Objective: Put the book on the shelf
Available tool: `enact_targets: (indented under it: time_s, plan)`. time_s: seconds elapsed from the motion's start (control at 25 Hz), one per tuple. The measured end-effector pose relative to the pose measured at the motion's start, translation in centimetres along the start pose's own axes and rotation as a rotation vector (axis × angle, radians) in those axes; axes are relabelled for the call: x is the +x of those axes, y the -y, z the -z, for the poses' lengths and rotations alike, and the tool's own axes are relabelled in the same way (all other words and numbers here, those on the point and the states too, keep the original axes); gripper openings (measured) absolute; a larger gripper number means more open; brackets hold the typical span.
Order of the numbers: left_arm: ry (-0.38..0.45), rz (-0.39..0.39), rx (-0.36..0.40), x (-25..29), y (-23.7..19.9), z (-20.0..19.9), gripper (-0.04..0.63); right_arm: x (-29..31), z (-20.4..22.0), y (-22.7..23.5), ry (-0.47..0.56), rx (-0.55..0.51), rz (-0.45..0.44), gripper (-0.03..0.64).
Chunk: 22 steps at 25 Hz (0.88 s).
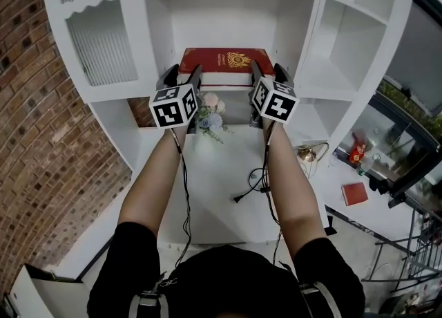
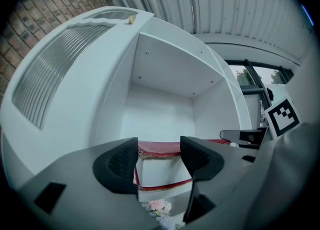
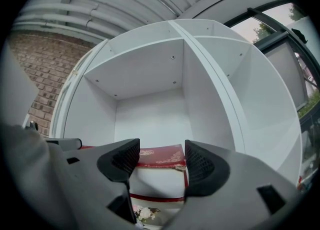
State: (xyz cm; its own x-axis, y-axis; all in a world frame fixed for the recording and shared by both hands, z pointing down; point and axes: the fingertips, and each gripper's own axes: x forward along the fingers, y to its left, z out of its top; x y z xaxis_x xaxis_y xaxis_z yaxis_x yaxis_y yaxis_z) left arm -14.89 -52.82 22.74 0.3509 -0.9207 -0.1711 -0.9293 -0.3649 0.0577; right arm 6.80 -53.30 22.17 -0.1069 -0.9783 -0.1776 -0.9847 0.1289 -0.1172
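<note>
A thick red book point(image 1: 226, 59) with gold ornament lies flat in the middle compartment of the white shelf unit point(image 1: 228, 12). Its white page edge faces me. My left gripper point(image 1: 183, 72) stands at the book's front left corner and my right gripper point(image 1: 268, 71) at the front right corner. Both point into the compartment. In the left gripper view the book point(image 2: 159, 150) shows between the spread jaws of the left gripper point(image 2: 159, 160), and neither pad presses on it. The right gripper view shows the same: the book point(image 3: 161, 155) lies beyond the gap of the right gripper point(image 3: 161, 163).
A small bunch of artificial flowers point(image 1: 210, 115) sits in the compartment below the book. A black cable point(image 1: 252, 186) trails over the white table point(image 1: 214, 206). A ribbed-glass cabinet door point(image 1: 103, 40) is to the left, a brick wall point(image 1: 34, 116) beyond it. Open compartments point(image 1: 349, 40) are to the right.
</note>
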Motion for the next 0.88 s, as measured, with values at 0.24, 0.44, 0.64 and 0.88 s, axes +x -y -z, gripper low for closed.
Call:
enact_targets:
  time_s: [0.24, 0.44, 0.64, 0.88]
  plan:
    - [0.074, -0.032, 0.162, -3.1, 1.2, -2.3, 0.255, -3.5, -1.5, -1.2, 0.096, -0.096, -0.028, 0.227]
    - [0.130, -0.036, 0.206, -7.2, 2.6, -2.8, 0.097, -8.3, -1.0, -1.9, 0.153, -0.088, -0.060, 0.127]
    - [0.075, -0.006, 0.168, -9.9, 3.5, 1.3, 0.015, -11.7, 2.2, -2.7, 0.129, -0.082, -0.078, 0.014]
    - [-0.036, 0.023, 0.147, -11.8, 4.4, 7.2, 0.014, -14.1, 6.9, -3.3, 0.067, -0.066, -0.103, 0.014]
